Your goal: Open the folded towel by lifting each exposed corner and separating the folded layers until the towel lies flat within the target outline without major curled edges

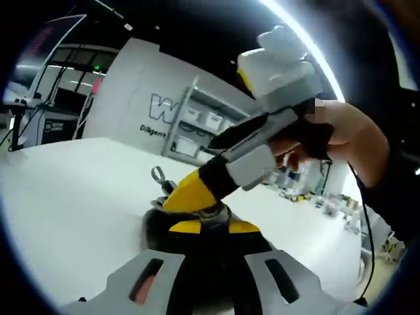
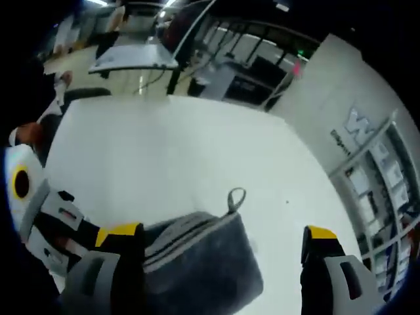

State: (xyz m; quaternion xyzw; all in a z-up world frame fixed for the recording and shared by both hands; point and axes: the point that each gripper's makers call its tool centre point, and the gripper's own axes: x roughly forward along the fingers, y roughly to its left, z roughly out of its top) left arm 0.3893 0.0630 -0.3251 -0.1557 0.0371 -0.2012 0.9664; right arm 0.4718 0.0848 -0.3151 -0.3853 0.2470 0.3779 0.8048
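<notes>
White desk (image 2: 170, 151) is carrying a folded grey towel (image 2: 197, 262); right hand-held gripper (image 2: 220, 262) is straddling it, jaws apart; left hand-held gripper (image 1: 210, 279) is gaping too.

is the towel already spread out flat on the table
No, in the right gripper view the grey towel lies folded in stacked layers on the white table, its hanging loop at one corner.
</notes>
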